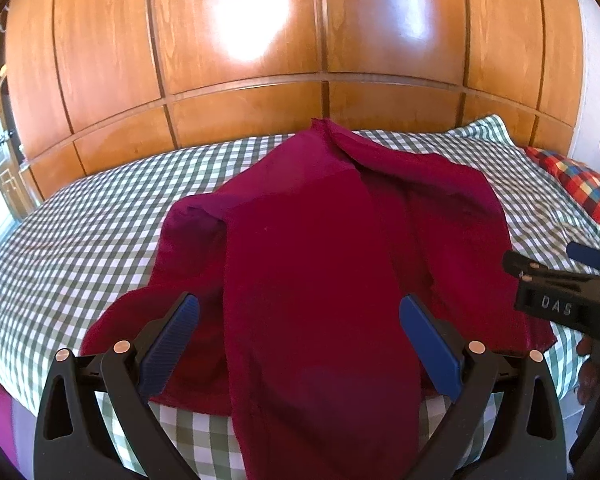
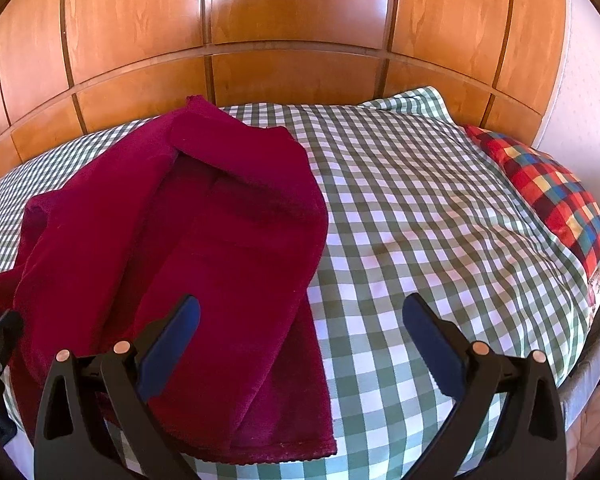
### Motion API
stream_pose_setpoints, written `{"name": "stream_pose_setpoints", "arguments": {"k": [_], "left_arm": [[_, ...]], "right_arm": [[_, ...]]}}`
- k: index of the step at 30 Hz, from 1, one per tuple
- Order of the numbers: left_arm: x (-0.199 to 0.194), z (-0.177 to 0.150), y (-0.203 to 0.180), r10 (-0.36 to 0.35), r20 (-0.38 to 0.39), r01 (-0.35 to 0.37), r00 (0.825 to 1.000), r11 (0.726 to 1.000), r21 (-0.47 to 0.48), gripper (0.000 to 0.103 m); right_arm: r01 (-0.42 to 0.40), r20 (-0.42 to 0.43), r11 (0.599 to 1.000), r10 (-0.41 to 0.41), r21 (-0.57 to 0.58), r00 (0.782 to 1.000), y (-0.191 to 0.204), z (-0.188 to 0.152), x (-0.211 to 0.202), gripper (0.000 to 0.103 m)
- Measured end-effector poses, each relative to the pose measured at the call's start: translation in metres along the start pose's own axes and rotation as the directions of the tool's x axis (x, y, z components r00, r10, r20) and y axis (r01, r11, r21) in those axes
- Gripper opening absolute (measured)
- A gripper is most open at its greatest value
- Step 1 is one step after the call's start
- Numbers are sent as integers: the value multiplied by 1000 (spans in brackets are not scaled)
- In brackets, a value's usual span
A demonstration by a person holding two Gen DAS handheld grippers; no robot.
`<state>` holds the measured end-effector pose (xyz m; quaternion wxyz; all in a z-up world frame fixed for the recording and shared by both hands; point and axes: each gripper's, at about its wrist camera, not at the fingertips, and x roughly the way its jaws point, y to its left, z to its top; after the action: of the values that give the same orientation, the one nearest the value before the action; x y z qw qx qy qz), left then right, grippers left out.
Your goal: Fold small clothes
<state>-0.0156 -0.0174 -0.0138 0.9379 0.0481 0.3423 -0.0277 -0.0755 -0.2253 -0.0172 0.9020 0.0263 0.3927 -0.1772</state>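
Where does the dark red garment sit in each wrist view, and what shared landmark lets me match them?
Left wrist: dark red garment fills the centre, running between the open left gripper fingers.
Right wrist: it lies in the left half, under the right gripper's left finger.
Shared landmark: multicoloured plaid pillow at the right edge.

I count one red garment point(image 1: 312, 264) at my 12 o'clock on one checked bed point(image 2: 420, 208). One plaid pillow point(image 2: 548, 196) lies at 2 o'clock. I have two grippers: left point(image 1: 299, 312), right point(image 2: 301, 312).
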Motion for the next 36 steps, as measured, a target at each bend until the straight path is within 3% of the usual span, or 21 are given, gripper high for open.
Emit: {"name": "stream_pose_setpoints", "arguments": {"k": [24, 31, 32, 34, 36], "left_arm": [[-10, -17, -22, -122, -8, 122, 992, 976, 182, 99], [-8, -31, -31, -179, -82, 195, 980, 945, 262, 98], [-9, -34, -32, -195, -96, 214, 976, 936, 280, 96], [-9, -44, -40, -202, -124, 233, 972, 912, 337, 77], [-6, -55, -47, -201, -160, 249, 966, 889, 384, 71]], "right_arm": [[30, -20, 998, -29, 61, 999, -25, -2, 3, 101], [40, -29, 996, -38, 85, 999, -40, -4, 7, 101], [40, -31, 995, -37, 93, 999, -43, -4, 9, 101], [19, -37, 994, -15, 110, 999, -47, -4, 11, 101], [-4, -38, 993, 9, 122, 999, -50, -2, 12, 101]]}}
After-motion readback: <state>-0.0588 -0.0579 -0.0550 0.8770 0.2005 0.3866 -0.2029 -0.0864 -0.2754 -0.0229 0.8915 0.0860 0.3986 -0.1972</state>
